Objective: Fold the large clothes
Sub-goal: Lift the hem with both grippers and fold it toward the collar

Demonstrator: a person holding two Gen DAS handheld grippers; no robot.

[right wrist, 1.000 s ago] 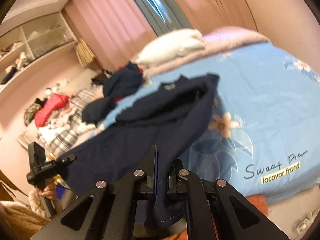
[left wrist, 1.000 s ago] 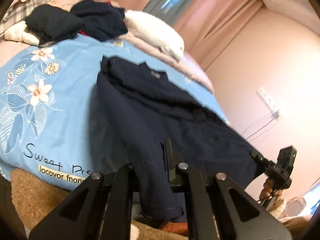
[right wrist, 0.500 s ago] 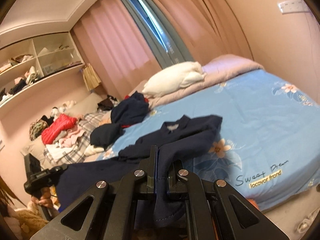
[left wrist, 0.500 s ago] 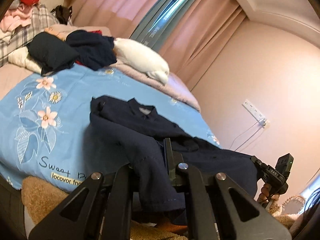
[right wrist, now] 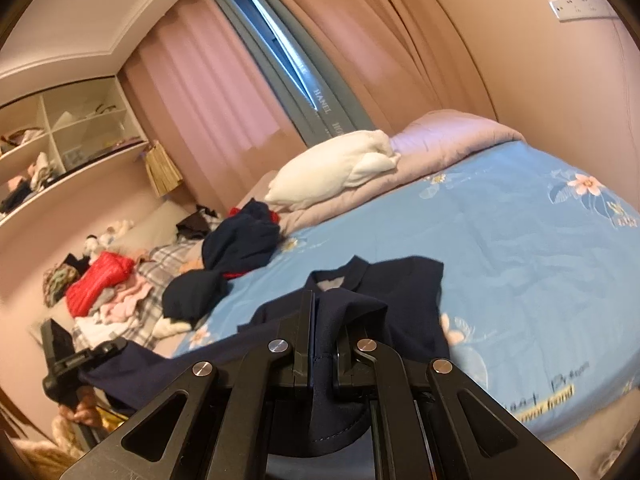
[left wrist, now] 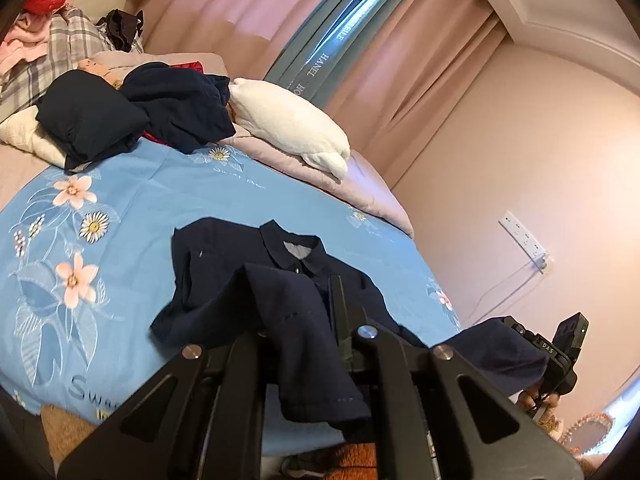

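Note:
A large navy collared garment (left wrist: 224, 264) lies with its collar end on the blue floral bedspread (left wrist: 132, 200). Its lower end is lifted off the bed. My left gripper (left wrist: 320, 320) is shut on one bottom corner, the cloth draped over its fingers. My right gripper (right wrist: 324, 344) is shut on the other bottom corner of the navy garment (right wrist: 400, 292), with the hem hanging below the jaws. Each view shows the other gripper at its edge, a hand beneath it, the hem stretched between them.
Dark crumpled clothes (left wrist: 132, 120) and a white pillow (left wrist: 288, 124) sit at the head of the bed, with a folded lilac duvet (right wrist: 448, 140). A pile of mixed clothes (right wrist: 104, 284) lies to the left. Curtains, a window and open shelves (right wrist: 60, 132) stand behind.
Both grippers rose and swung forward over the bed, carrying the garment's bottom hem up and toward the collar. The lifted part now folds over the part still lying flat.

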